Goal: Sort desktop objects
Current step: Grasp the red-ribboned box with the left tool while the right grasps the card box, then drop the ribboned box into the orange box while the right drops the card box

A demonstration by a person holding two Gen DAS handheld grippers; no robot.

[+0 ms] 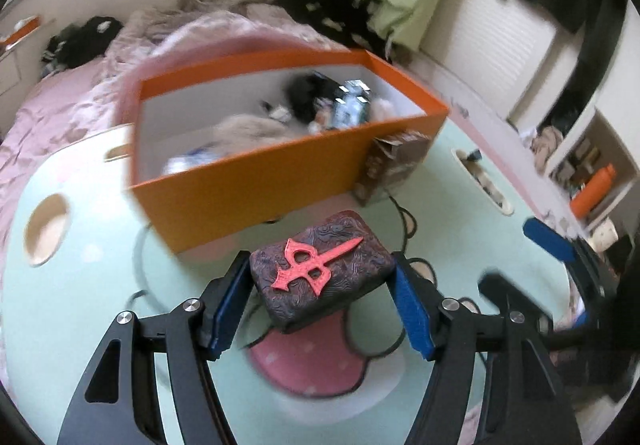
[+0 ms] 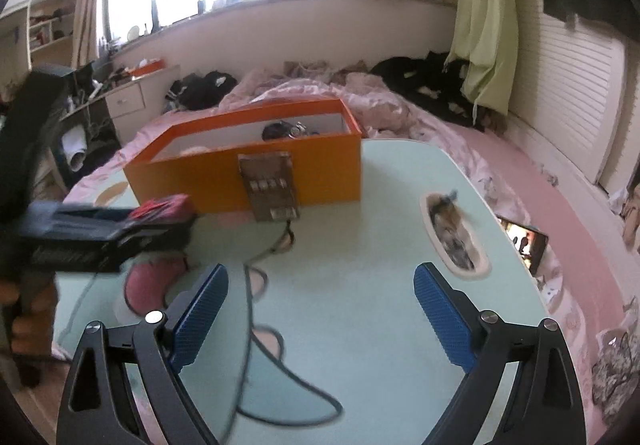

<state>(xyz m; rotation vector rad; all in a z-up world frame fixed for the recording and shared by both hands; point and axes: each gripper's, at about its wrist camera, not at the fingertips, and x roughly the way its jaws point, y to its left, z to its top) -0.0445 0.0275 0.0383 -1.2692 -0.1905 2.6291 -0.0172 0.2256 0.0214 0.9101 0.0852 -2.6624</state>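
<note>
Mint table (image 2: 360,245): 1 orange box (image 1: 256,185), 1 dark patterned case (image 1: 320,273), 2 hand-held grippers.

Matt orange cardboard box (image 1: 256,181); dark case (image 1: 320,277) w/ rough swirled relief, red emblem; smooth mint bench (image 2: 360,285); ribbed blue pads (image 2: 444,317).

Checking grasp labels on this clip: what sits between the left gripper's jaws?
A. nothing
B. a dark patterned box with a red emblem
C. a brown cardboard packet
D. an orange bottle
B: the dark patterned box sits clamped between the left gripper's blue pads.
</note>
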